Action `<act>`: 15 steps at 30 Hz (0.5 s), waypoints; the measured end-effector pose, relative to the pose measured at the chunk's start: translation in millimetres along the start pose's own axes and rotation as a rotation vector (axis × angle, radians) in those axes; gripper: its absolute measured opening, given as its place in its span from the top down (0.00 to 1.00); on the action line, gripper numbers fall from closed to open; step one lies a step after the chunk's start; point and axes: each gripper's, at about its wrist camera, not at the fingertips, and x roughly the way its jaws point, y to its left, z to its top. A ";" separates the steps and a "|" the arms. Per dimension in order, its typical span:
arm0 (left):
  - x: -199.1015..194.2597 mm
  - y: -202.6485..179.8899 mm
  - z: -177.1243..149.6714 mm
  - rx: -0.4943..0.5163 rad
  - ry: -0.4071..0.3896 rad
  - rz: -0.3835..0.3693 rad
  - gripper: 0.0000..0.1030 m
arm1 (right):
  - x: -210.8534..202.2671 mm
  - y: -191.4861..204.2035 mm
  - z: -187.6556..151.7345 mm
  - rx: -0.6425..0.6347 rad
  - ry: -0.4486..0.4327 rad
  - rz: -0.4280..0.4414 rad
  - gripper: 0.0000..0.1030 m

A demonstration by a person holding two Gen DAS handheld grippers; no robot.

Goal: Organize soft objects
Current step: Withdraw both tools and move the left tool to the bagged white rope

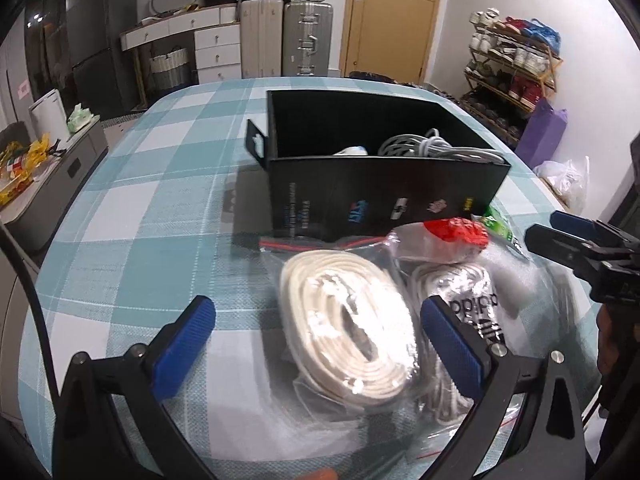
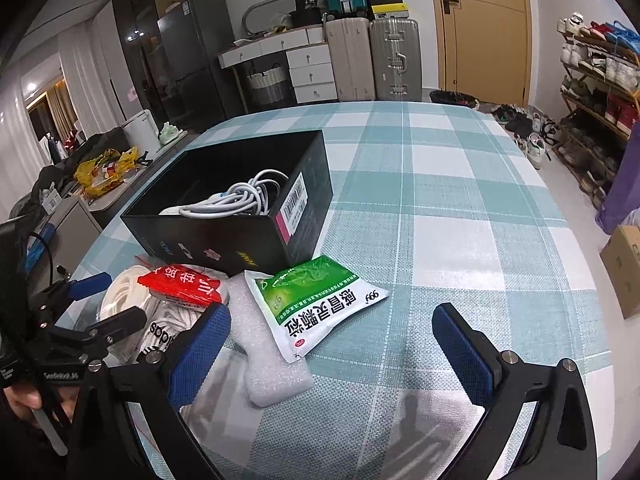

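The left gripper [image 1: 318, 344], jaws wide open, is straddling the clear-bagged white cord coil [image 1: 346, 328] (slippery plastic), so it should be closing low across the coil while the right gripper [image 2: 332, 354] is waiting open beside it.

Both wrist views look low and forward across the checked tabletop [image 1: 160, 208] toward the far wall at 12 o'clock. The left sits close over the bagged cords [image 1: 348, 328]; both share the black box [image 2: 224, 220] and red packet [image 2: 180, 284].
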 end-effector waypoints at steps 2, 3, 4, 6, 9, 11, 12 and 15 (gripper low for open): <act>0.6 -2.2 0.3 0.010 0.001 0.006 0.00 | 0.8 0.1 -0.4 -0.001 0.002 0.001 0.01; 1.2 -2.6 0.5 0.012 0.002 0.010 0.00 | 1.1 0.0 -0.4 -0.002 0.002 0.001 0.01; 1.5 -2.5 0.5 0.011 0.003 0.014 0.00 | 1.1 0.2 -0.2 -0.003 0.002 0.001 0.01; 1.7 -0.5 0.3 0.007 0.004 0.015 0.00 | 1.4 0.1 -0.1 -0.005 0.002 0.002 0.01; 2.6 4.5 -0.3 0.000 0.010 0.030 0.00 | 2.4 -0.8 -0.2 -0.003 0.001 -0.003 0.01; 2.5 5.7 -1.3 -0.003 0.010 0.024 0.00 | 4.7 -2.5 -0.7 0.008 0.006 -0.005 0.01; 2.8 6.1 -2.1 -0.005 0.009 0.021 0.00 | 6.3 -3.8 -0.9 0.016 0.008 -0.004 0.01; 4.9 6.0 -3.9 -0.001 0.012 0.015 0.00 | 12.8 -7.1 -2.2 0.048 0.022 0.009 0.01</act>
